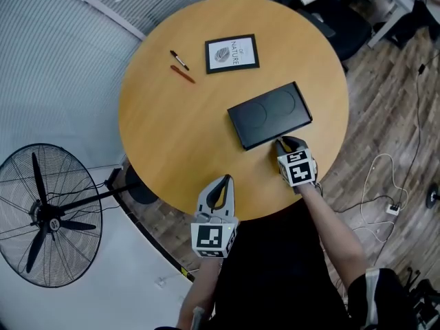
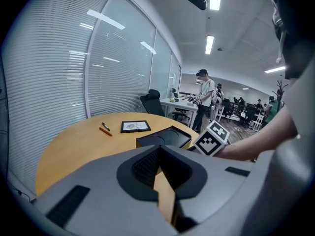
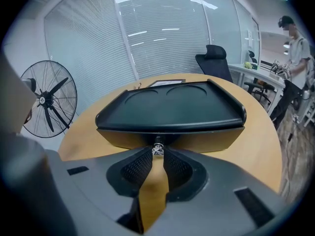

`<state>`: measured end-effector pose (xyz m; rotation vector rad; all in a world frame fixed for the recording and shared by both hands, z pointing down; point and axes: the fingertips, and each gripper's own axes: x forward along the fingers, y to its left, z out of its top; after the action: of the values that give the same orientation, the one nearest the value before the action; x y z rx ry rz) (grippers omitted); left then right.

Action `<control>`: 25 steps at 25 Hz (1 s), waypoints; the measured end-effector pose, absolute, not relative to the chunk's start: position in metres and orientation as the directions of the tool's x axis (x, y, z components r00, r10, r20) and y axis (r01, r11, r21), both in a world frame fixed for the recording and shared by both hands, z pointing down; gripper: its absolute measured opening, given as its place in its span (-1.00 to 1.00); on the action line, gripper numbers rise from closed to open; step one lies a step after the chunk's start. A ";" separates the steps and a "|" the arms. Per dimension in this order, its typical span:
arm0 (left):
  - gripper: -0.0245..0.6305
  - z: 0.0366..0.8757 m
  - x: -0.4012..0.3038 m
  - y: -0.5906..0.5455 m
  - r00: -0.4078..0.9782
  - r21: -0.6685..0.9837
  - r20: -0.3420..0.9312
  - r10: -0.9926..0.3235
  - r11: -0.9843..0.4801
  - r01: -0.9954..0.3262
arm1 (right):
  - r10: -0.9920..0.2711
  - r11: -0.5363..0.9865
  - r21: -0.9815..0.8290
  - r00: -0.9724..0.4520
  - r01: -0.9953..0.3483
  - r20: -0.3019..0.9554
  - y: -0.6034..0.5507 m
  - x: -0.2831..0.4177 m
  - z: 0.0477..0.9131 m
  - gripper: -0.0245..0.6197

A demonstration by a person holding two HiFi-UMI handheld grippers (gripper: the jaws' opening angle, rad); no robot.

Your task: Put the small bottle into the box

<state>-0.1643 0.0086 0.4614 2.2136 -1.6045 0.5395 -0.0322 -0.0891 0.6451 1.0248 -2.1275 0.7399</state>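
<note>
A flat black box (image 1: pixel 269 114) with two round hollows in its top lies right of the table's middle, and it looks closed. My right gripper (image 1: pixel 282 144) is at the box's near edge. In the right gripper view, the right gripper (image 3: pixel 157 152) is shut on the small bottle (image 3: pixel 157 147), a tiny thing with a dark cap and a glinting clear body, just in front of the front wall of the box (image 3: pixel 172 107). My left gripper (image 1: pixel 223 181) hangs over the table's front edge, shut and empty. The left gripper view shows the box (image 2: pixel 165 137) ahead, right of the left gripper (image 2: pixel 160 154).
A framed card (image 1: pixel 232 53), a black marker (image 1: pixel 179 60) and an orange pen (image 1: pixel 183 74) lie at the far side of the round wooden table (image 1: pixel 172 129). A standing fan (image 1: pixel 45 215) is on the floor to the left. An office chair (image 1: pixel 330 12) and cables (image 1: pixel 385 184) are on the right.
</note>
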 end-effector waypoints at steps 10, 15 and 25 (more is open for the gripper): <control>-0.93 0.461 -0.164 0.005 0.275 0.055 0.502 -0.820 -0.287 -0.956 | -0.448 0.535 -0.214 -0.489 -0.817 0.749 -0.094 -0.034 0.646 -0.66; -0.93 0.461 -0.165 0.008 0.277 0.057 0.499 -0.821 -0.288 -0.956 | -0.458 0.519 -0.208 -0.475 -0.829 0.751 -0.093 -0.033 0.647 -0.64; -0.93 0.453 -0.173 0.018 0.293 0.061 0.469 -0.833 -0.301 -0.952 | -0.486 0.495 -0.177 -0.440 -0.851 0.755 -0.076 -0.021 0.638 -0.67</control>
<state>-0.1727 0.0179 0.4531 2.2385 -1.6142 0.5063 -0.0206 -0.0765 0.6376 1.0938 -2.0998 0.7346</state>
